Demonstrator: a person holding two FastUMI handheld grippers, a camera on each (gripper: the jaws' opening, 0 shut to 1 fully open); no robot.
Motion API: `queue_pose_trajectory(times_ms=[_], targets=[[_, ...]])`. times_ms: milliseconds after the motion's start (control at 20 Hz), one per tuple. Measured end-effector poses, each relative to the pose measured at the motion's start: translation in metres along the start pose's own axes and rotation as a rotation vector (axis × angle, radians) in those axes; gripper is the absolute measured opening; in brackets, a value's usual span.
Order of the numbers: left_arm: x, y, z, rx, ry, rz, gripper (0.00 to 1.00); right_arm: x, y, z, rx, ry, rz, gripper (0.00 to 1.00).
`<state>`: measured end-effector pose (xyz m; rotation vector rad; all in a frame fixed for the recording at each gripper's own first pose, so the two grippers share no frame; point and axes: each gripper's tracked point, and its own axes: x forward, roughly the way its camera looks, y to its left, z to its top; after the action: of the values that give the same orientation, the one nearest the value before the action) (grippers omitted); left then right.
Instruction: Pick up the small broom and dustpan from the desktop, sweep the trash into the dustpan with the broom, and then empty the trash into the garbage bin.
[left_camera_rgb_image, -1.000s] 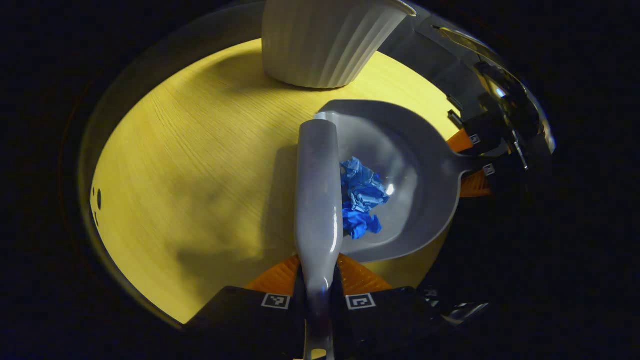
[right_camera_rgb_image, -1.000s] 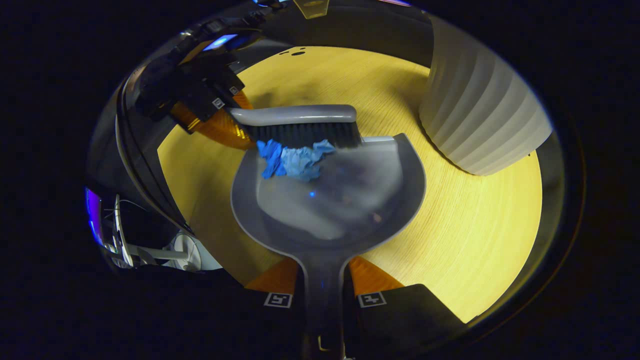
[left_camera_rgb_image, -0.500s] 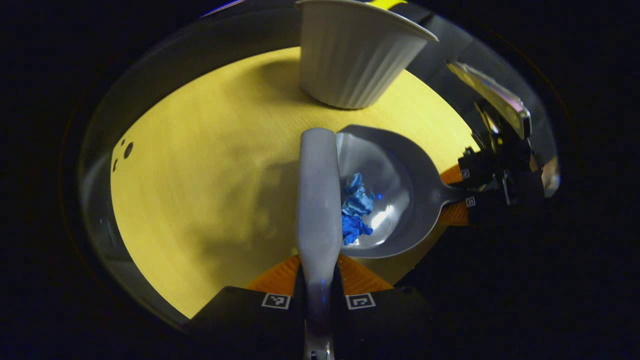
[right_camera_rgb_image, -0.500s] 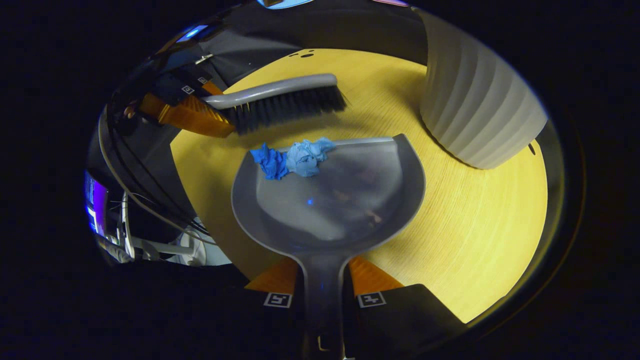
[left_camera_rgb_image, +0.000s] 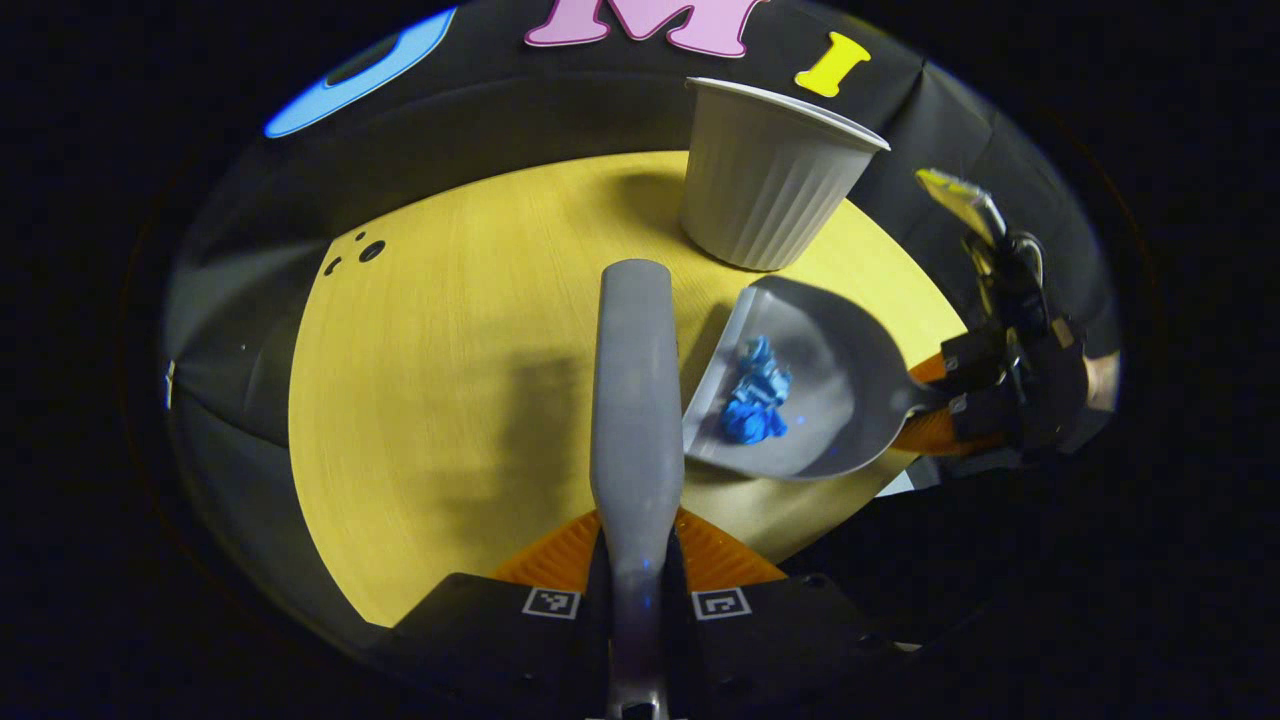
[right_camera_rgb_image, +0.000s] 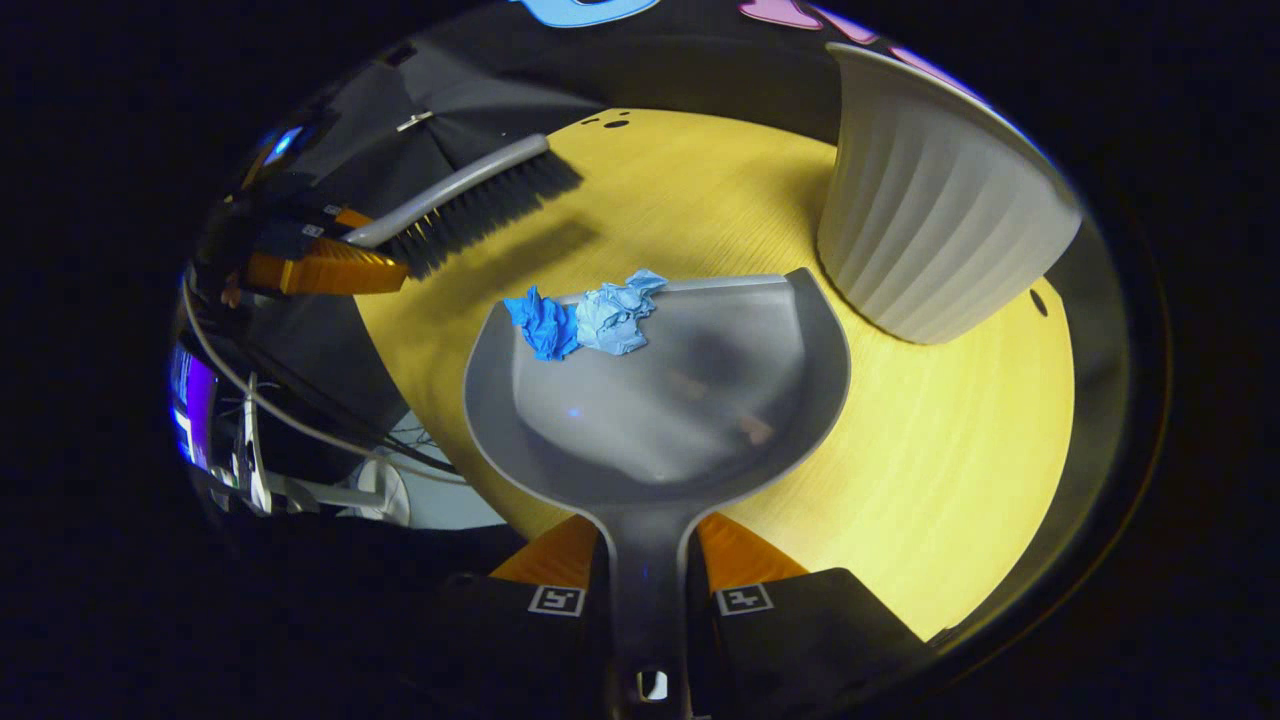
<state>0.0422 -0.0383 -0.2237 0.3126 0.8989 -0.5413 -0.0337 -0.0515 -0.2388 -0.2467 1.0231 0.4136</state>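
Dustpan (right_camera_rgb_image: 660, 400) sits gripped by its handle in the right tool (right_camera_rgb_image: 648, 560), both fingers pressed on the grey stem, its front lip just short of the white ribbed garbage bin (right_camera_rgb_image: 930, 240). Crumpled blue trash (right_camera_rgb_image: 585, 318) lies inside the pan at the lip on the side away from the bin. The left tool (left_camera_rgb_image: 636, 560) is clenched on the small broom (left_camera_rgb_image: 634, 400), which is held above the yellow worktop (left_camera_rgb_image: 450, 380) on the far side of the dustpan from the bin, apart from the pan, bristles pointing down
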Motion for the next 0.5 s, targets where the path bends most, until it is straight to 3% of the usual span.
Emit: queue_pose_trajectory(times_ms=[150,200,250,500], targets=[[0.028,0.020,-0.043,-0.039,0.006,-0.009,0.29,-0.017,-0.005,0.007,-0.029,0.003,-0.031,0.33],[0.032,0.026,-0.053,-0.072,0.007,-0.018,0.26,-0.024,-0.006,0.008,-0.021,0.002,-0.036,0.40],[0.026,0.026,-0.056,-0.101,0.002,-0.025,0.27,-0.030,-0.004,0.009,-0.008,0.004,-0.035,0.33],[0.018,0.017,-0.062,-0.111,-0.015,0.001,0.26,-0.060,-0.006,0.019,0.016,-0.017,-0.034,0.32]])
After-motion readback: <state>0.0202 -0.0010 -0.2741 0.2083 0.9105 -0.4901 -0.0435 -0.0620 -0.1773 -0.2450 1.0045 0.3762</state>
